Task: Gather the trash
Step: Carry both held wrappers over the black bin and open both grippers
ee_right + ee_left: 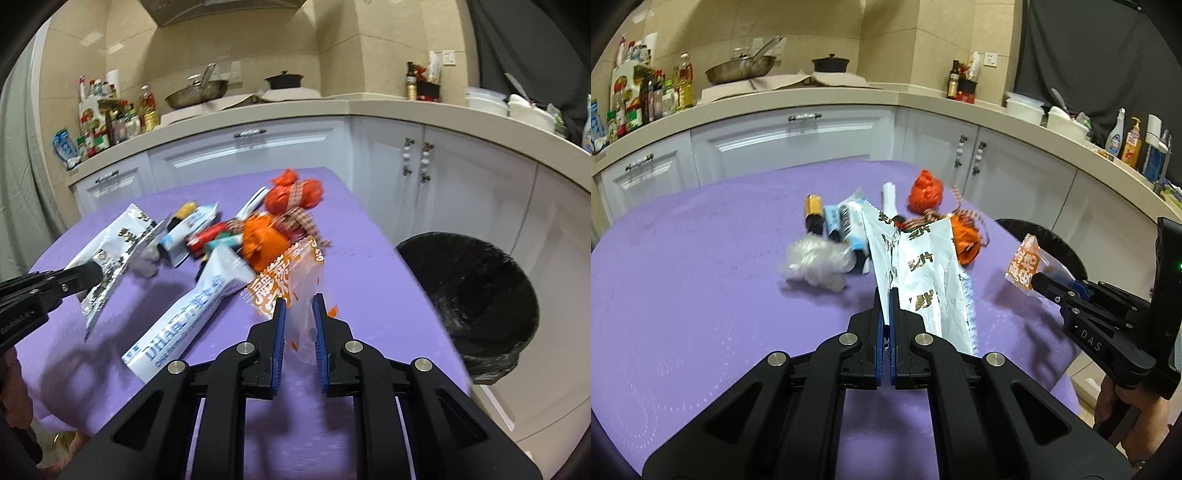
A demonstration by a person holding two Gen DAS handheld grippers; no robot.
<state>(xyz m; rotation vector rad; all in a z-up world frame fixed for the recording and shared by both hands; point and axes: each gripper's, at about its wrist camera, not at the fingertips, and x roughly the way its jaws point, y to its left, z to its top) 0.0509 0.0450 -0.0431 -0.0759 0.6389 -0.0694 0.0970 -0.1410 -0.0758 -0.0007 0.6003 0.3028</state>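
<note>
**Bin sits to the right: right hand-held gripper is the nearer one**

Both hands loaded. Left hand-held gripper [885, 295] is clenched on the long silver-white foil snack wrapper [923, 266], pinched at its near end; the wrapper's long axis runs straight out ahead of the fingers, over the purple-cloth counter [701, 277], w/ the far end reaching toward the trash pile. Right hand-held gripper [298, 306] has the orange-and-clear plastic snack packet [286, 280] between its blue pads [279, 325]; jaws look partly apart, clear end of the packet bunched between them, so I'd call it grasping, though a loose hold.

Key relation: the black-lined round trash bin [476, 291] stands off the counter's right edge, lower than the top. From the right gripper it lies ahead and to the right, near. From the left gripper it's further, across the counter, past the right gripper [1039, 282].

So, judging by that: orange packet likely goes first w/ a short swing right; the foil wrapper needs a longer carry, and its length means the trailing end could brush the pile.

Remaining on the counter: crumpled clear plastic film [812, 264], white-and-blue toothpaste-style box [184, 317], orange crumpled bags w/ checked ribbon [291, 195], small yellow-black bottle [813, 214]. Task approx. early-mid.
</note>
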